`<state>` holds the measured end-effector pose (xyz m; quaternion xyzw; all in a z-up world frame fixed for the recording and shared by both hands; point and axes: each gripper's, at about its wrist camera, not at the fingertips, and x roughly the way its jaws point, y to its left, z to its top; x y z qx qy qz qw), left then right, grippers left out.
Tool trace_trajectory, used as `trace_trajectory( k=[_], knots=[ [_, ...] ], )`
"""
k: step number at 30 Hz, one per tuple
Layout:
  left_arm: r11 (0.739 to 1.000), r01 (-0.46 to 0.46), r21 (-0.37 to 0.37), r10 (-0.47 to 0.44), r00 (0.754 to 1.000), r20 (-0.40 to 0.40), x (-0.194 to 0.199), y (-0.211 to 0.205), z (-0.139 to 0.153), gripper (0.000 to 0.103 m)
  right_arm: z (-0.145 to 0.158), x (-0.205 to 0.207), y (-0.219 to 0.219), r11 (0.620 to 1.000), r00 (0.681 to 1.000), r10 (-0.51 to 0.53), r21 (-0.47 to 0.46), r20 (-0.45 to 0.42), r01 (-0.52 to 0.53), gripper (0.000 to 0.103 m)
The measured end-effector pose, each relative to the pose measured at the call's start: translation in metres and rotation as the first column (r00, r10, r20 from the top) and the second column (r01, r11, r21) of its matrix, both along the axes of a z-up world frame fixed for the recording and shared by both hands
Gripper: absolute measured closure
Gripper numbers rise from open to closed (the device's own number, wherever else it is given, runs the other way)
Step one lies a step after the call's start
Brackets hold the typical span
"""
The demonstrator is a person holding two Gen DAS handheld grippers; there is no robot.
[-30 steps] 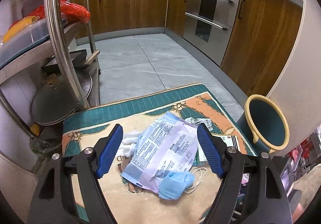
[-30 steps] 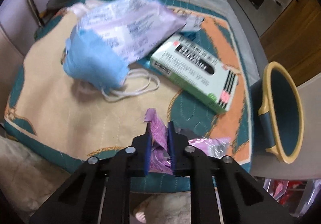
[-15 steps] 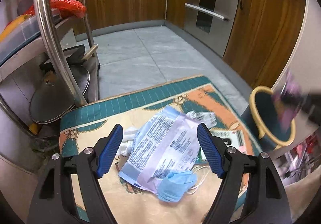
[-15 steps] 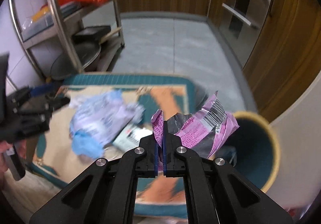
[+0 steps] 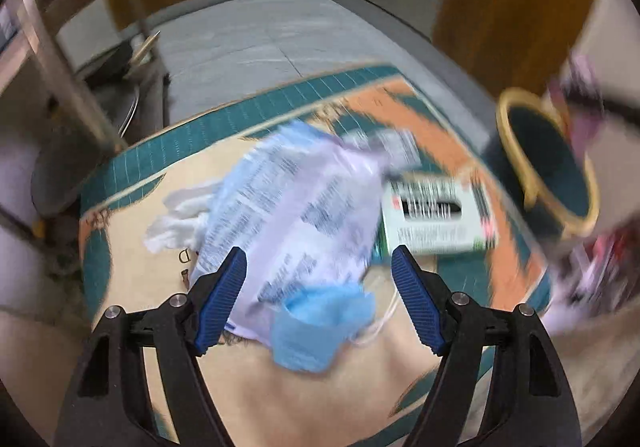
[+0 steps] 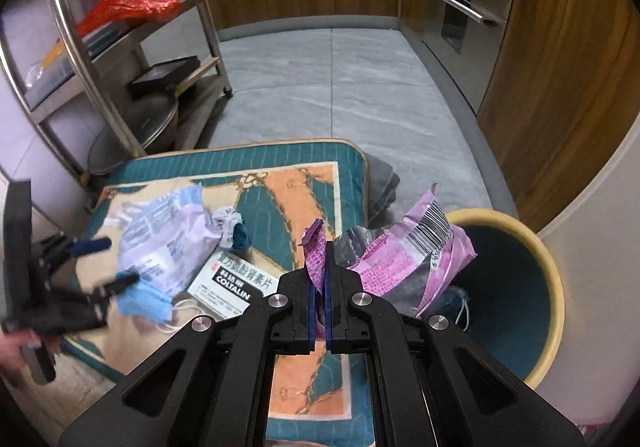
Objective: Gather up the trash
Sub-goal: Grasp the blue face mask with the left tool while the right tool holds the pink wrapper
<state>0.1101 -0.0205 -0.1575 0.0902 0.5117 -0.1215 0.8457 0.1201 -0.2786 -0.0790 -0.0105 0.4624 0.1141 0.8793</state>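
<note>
The crumpled purple wrapper point(image 6: 404, 267), its barcode facing up, is pinched at one torn edge by the closed right tongs point(image 6: 320, 287) and hangs at the rim of the teal, yellow-rimmed bin point(image 6: 548, 287), which stands at three o'clock of the patterned cushion point(image 6: 304, 183). The left tongs point(image 5: 318, 299) stand wide open and empty above a printed lilac bag point(image 5: 296, 215) and a blue face mask point(image 5: 320, 327). Only the right wrist view is sharp enough to read "COLTALIN" on the white box point(image 6: 236, 283); the left view is blurred.
</note>
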Motion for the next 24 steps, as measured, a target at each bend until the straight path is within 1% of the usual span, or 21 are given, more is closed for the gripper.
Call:
trace_trajectory(
  k=[2, 4, 5, 6, 8, 9, 13, 16, 18, 21, 24],
  knots=[
    [1.000, 0.017, 0.026, -0.017, 1.000, -0.020, -0.007, -0.003, -0.008, 0.031, 0.000, 0.001, 0.000, 1.000, 1.000, 0.011, -0.009, 0.008, -0.011, 0.099],
    [0.998, 0.025, 0.049, -0.023, 0.999, -0.048, -0.012, -0.002, -0.019, 0.037, 0.000, 0.003, 0.000, 1.000, 1.000, 0.021, 0.016, -0.001, -0.021, 0.099],
    [0.997, 0.026, 0.071, -0.022, 0.998, -0.063, -0.012, 0.000, -0.026, 0.046, 0.001, 0.004, 0.001, 0.999, 1.000, 0.026, 0.027, -0.005, -0.025, 0.099],
    [0.996, 0.026, 0.080, -0.020, 0.997, -0.075, -0.012, 0.001, -0.030, 0.061, 0.002, 0.004, 0.002, 0.999, 0.999, 0.034, 0.035, -0.004, -0.034, 0.099],
    [0.996, 0.022, 0.082, -0.016, 0.997, -0.079, -0.010, 0.003, -0.032, 0.074, 0.005, 0.004, 0.006, 0.998, 0.999, 0.049, 0.038, 0.006, -0.050, 0.099],
    [0.998, 0.023, 0.066, -0.020, 0.999, -0.046, -0.010, 0.004, -0.025, 0.078, 0.006, 0.004, 0.008, 0.998, 0.998, 0.055, 0.039, 0.008, -0.055, 0.099],
    [0.999, 0.036, 0.006, -0.036, 0.997, 0.064, -0.010, -0.003, 0.010, 0.082, 0.007, 0.001, 0.008, 0.997, 0.998, 0.061, 0.038, 0.009, -0.062, 0.099],
    [0.998, 0.061, -0.033, -0.056, 0.987, 0.149, -0.012, -0.014, 0.037, 0.083, 0.008, 0.001, 0.000, 0.998, 0.999, 0.040, 0.046, 0.012, -0.040, 0.099],
    [0.995, 0.085, -0.057, -0.073, 0.980, 0.185, -0.013, -0.024, 0.051, 0.083, 0.009, 0.000, -0.006, 0.998, 1.000, 0.019, 0.054, 0.015, -0.020, 0.099],
    [0.991, 0.113, -0.065, -0.098, 0.974, 0.203, -0.013, -0.039, 0.058, 0.083, 0.011, -0.002, -0.016, 0.998, 1.000, -0.012, 0.060, 0.023, 0.010, 0.099],
    [0.988, 0.142, -0.062, -0.127, 0.970, 0.209, -0.013, -0.057, 0.061, 0.083, 0.009, -0.005, -0.025, 0.998, 0.999, -0.039, 0.043, 0.025, 0.037, 0.099]
  ],
)
